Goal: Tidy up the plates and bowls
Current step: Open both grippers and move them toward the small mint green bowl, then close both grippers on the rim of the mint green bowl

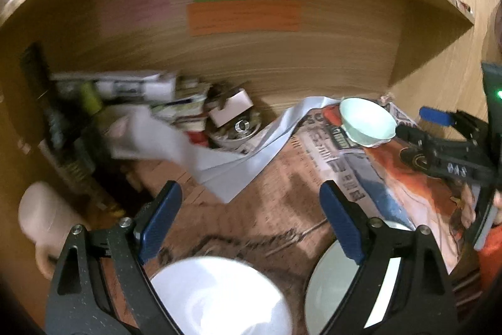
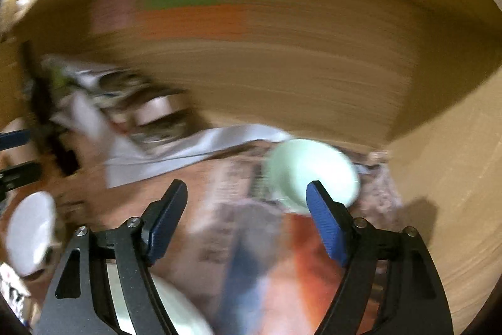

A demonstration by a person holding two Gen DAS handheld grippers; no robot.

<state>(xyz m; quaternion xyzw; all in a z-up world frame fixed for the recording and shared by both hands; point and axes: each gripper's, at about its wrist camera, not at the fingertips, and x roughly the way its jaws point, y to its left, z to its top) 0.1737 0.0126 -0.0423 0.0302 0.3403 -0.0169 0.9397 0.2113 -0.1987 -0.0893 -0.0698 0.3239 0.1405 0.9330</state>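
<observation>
Wooden shelf walls (image 1: 282, 58) enclosed a cluttered surface covered with newspaper (image 1: 360, 165) and loose white paper (image 1: 226, 171). Green and orange sticky strips (image 1: 244, 11) were stuck on the back panel. The left gripper (image 1: 251, 209) stood wide open with nothing between its blue fingers (image 1: 160, 222); a white bowl (image 1: 219, 297) sat just below them, and a pale plate (image 1: 332, 297) lay beside it, partly behind the right-hand finger. A mint-green bowl (image 1: 367, 124) rested on the newspaper near the back right corner. The right gripper (image 2: 248, 209) was also released and empty, its right finger overlapping the mint-green bowl's edge in the blurred right wrist view. Jumbled papers and boxes (image 1: 188, 109) were piled at the back left.
</observation>
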